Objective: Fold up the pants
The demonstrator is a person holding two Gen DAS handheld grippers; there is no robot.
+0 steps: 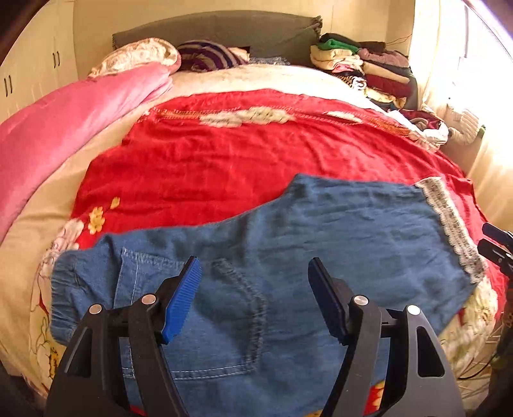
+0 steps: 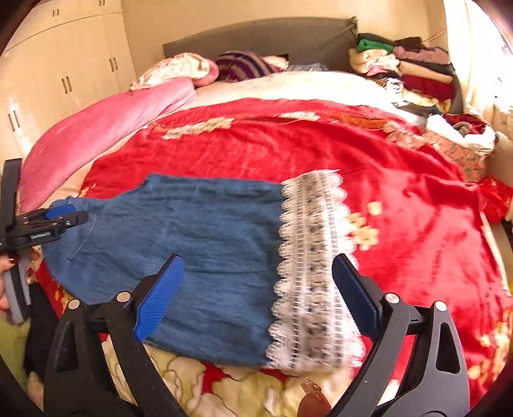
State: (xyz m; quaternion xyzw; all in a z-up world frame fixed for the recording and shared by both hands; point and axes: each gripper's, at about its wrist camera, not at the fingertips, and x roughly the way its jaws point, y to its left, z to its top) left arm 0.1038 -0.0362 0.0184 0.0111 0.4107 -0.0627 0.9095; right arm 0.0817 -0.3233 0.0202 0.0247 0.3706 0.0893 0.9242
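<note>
Blue denim pants [image 1: 320, 237] lie flat on a red floral bedspread [image 1: 224, 160], waistband to the left, white lace hem [image 1: 455, 224] to the right. My left gripper [image 1: 255, 266] is open and empty above the back pocket [image 1: 218, 317]. In the right wrist view the pants [image 2: 198, 237] lie spread, and my right gripper [image 2: 258, 266] is open and empty over the leg next to the lace hem [image 2: 311, 266]. The left gripper shows at that view's left edge [image 2: 69, 215]; the right gripper's fingers [image 1: 495, 247] show at the left wrist view's right edge.
A pink quilt [image 1: 64, 128] lies along the bed's left side. Pillows [image 1: 205, 54] rest against the grey headboard [image 1: 218, 29]. A pile of folded clothes [image 1: 365, 67] sits at the far right corner. White cupboards [image 2: 64, 64] stand left of the bed.
</note>
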